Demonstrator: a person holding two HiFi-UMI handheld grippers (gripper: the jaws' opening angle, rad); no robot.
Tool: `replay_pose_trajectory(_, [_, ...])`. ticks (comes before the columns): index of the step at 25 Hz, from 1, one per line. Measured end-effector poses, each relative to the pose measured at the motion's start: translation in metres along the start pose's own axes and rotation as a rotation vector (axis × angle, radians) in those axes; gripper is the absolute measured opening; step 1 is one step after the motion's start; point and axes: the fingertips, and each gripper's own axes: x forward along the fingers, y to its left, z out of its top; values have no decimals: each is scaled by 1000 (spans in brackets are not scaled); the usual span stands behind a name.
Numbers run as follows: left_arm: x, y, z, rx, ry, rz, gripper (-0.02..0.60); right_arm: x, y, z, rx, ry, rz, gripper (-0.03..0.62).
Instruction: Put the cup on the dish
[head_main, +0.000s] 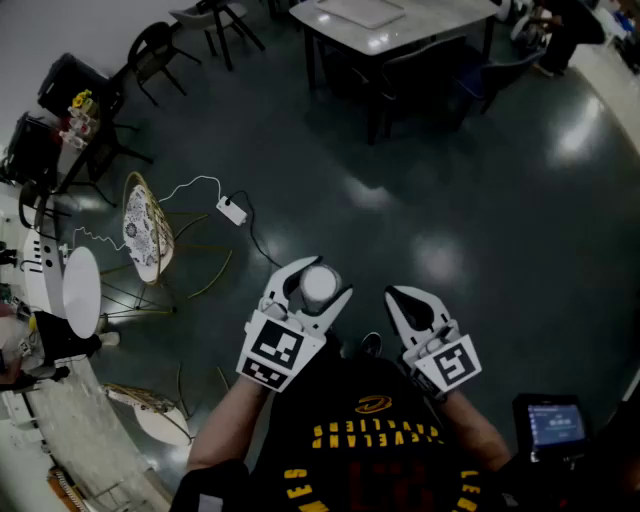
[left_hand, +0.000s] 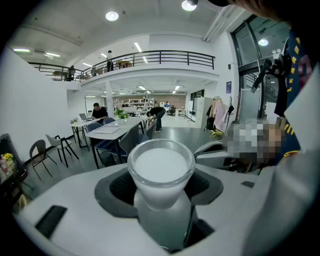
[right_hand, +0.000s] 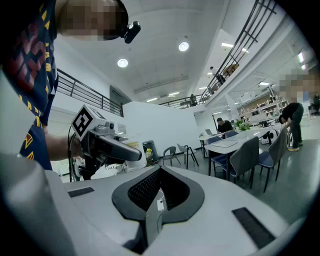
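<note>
— Where is the cup right now?

— In my left gripper (head_main: 317, 282). The jaws stand wide, but they are pinching the white cup (left_hand: 161, 169) by its narrower lower body, one pad on each side. Its broader round rim sticks out past the pads. Nothing else carries it: it hangs in the air over the dark floor (head_main: 450, 200), just in front of my chest.

— And your other hand?

— My right gripper (head_main: 410, 296) is pressed fully together, the two pads meeting along one line with nothing between them. It hovers just beside the left one, at about the same height, apart from the cup.

— What is around you?

— A white power strip (head_main: 232, 210) with its cable lies on the floor ahead to my left. A chair with a patterned seat (head_main: 145, 232) stands further left, and a grey table (head_main: 370, 15) is well beyond it all.
</note>
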Motion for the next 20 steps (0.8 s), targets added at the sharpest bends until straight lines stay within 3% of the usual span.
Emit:
replay_pose_trajectory(5, [-9, 39, -8, 26, -4, -48, 258, 46, 22, -2, -41, -51, 32, 18])
replay_pose_trajectory(6, [-10, 48, -7, 34, -5, -57, 258, 59, 28, -4, -58, -37, 46, 96])
replay_pose_trajectory(7, [-11, 57, -7, 40, -8, -68, 258, 73, 34, -5, -75, -23, 58, 134])
replay_pose_trajectory(11, [-9, 95, 7, 48, -20, -138, 258, 130, 51, 12, -106, -19, 79, 224])
replay_pose_trajectory(20, [-17, 155, 23, 117, 0, -262, 258, 226, 71, 42, -181, -36, 14, 227])
